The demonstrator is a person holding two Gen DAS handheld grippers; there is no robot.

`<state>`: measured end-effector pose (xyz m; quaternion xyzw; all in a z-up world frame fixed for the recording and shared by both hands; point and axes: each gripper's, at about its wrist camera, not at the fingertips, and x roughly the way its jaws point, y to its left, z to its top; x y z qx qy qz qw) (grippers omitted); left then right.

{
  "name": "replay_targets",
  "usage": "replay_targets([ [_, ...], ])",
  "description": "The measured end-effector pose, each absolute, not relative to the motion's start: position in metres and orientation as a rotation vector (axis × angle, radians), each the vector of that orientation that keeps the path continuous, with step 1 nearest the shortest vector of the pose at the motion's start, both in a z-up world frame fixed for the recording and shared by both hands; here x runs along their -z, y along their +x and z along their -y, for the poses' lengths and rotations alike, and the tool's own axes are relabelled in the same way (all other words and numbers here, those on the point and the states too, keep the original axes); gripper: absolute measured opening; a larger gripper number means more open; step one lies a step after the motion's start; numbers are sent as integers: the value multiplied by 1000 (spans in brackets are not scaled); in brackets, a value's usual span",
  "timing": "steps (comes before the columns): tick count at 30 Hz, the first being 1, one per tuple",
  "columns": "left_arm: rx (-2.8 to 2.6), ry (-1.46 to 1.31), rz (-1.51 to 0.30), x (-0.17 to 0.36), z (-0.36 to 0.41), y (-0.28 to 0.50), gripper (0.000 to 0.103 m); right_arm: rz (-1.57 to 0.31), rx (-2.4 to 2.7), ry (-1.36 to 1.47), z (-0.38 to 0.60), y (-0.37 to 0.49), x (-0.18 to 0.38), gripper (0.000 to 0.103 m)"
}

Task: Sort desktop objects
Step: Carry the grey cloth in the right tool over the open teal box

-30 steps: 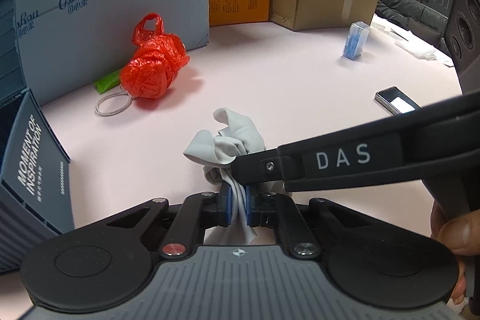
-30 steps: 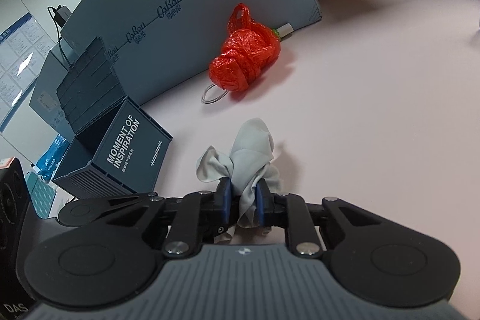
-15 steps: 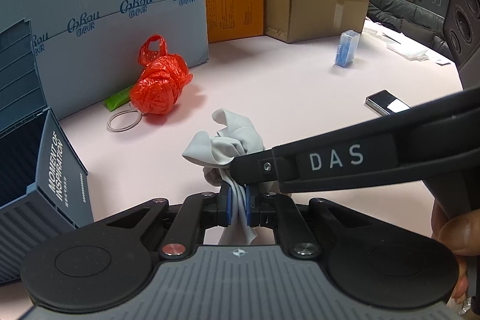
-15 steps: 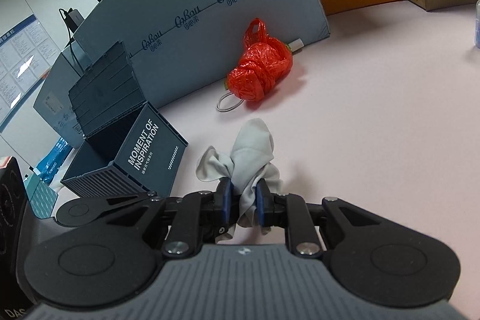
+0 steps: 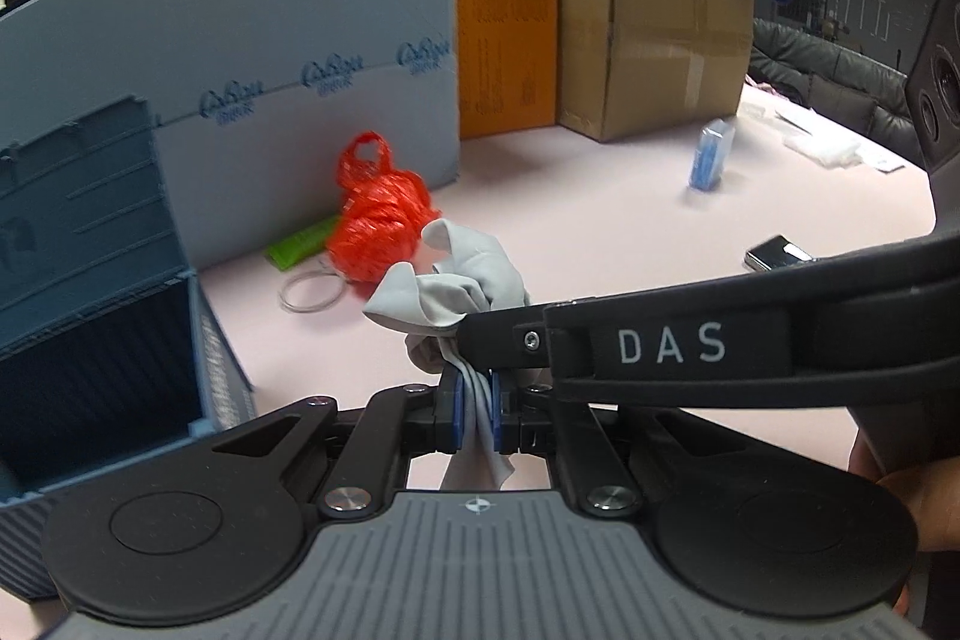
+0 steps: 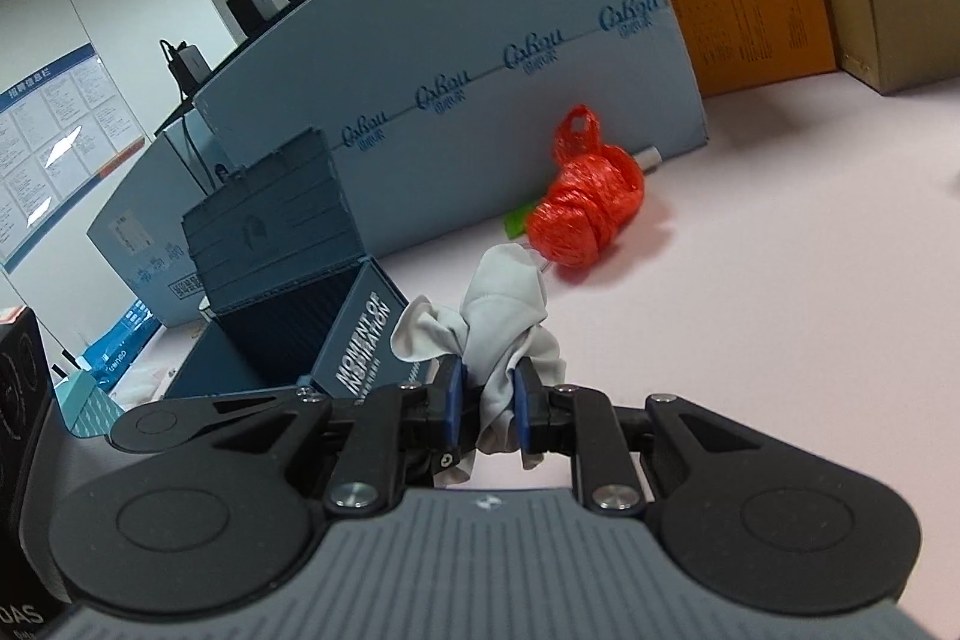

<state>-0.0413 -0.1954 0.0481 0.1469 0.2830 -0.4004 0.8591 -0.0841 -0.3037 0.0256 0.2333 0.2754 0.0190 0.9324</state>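
Note:
A crumpled grey cloth [image 5: 462,280] hangs above the pink table, pinched from two sides. My left gripper [image 5: 477,415] is shut on its lower edge. My right gripper [image 6: 487,412] is shut on the same grey cloth [image 6: 501,322]; its black arm marked DAS [image 5: 672,346] crosses the left wrist view from the right. An open dark blue storage box [image 6: 288,280] with its lid up stands to the left, also seen as the blue box [image 5: 90,292] in the left wrist view.
A red plastic bag [image 5: 378,214] lies by the blue board [image 5: 240,70], with a green tube [image 5: 300,244] and a ring [image 5: 312,289] beside it. Further right are a phone [image 5: 777,253], a small blue pack [image 5: 711,157], an orange panel [image 5: 507,28] and a cardboard box [image 5: 654,34].
Both grippers have risen with the cloth held between them, lifting it off the table. The view has swung toward the blue box, which now looms larger on the left.

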Motion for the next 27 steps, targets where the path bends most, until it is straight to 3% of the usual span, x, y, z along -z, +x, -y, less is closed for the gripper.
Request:
replay_targets([
  [27, 720, 298, -482, -87, 115, -15, 7, -464, -137, 429, 226, -46, -57, 22],
])
